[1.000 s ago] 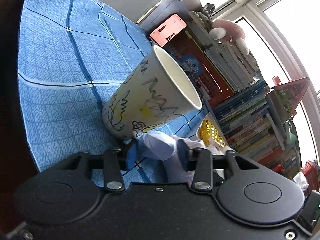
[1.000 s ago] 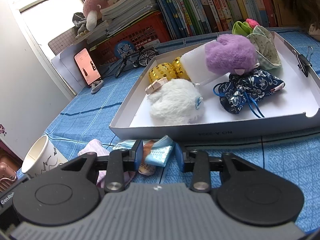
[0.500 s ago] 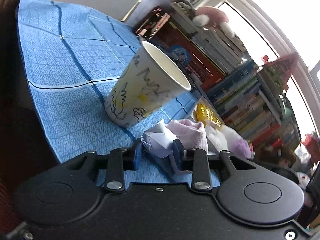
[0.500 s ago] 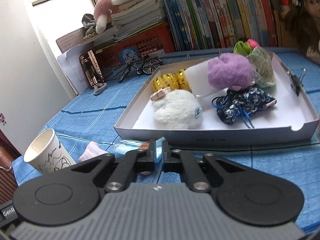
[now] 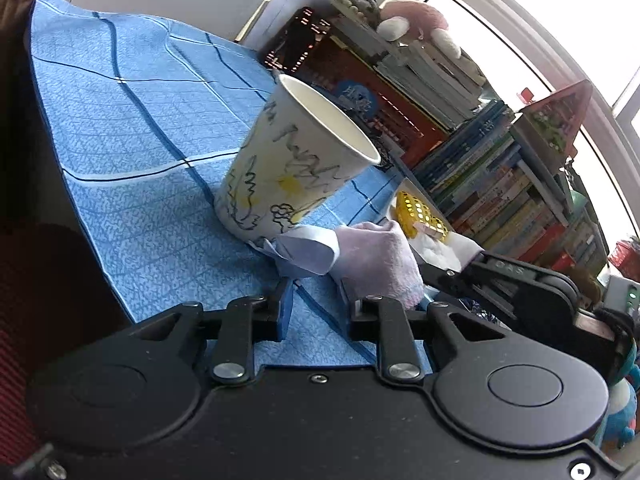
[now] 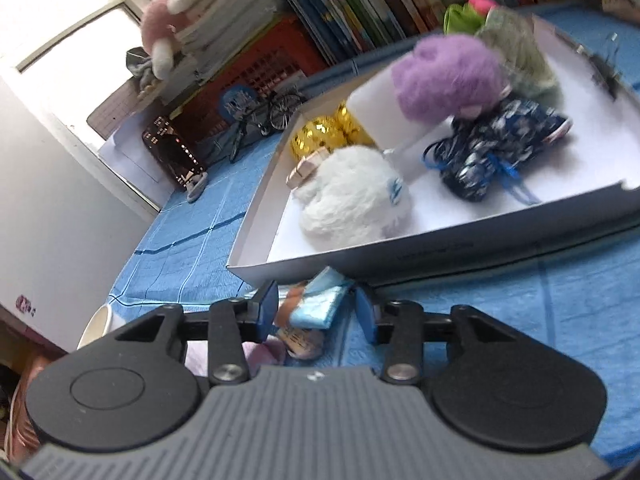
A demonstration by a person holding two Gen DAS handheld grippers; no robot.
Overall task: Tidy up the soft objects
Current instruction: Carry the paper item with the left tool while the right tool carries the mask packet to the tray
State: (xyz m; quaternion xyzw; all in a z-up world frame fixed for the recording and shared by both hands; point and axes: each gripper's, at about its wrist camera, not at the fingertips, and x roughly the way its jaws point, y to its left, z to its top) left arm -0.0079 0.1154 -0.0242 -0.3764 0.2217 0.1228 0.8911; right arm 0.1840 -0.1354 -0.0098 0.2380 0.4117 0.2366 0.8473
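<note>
Reopened since pinching shut, my right gripper (image 6: 316,298) spreads its jaws around the blue tissue packet (image 6: 318,310) lying on the tabletop (image 6: 580,300) beside the tray (image 6: 440,248); a shallow regrasp could squirt it away.

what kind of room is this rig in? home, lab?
Likely a home, perhaps a child's room or study corner: a table under a blue checked cloth, rows of books by a window, and a pink plush toy perched on a stack.
</note>
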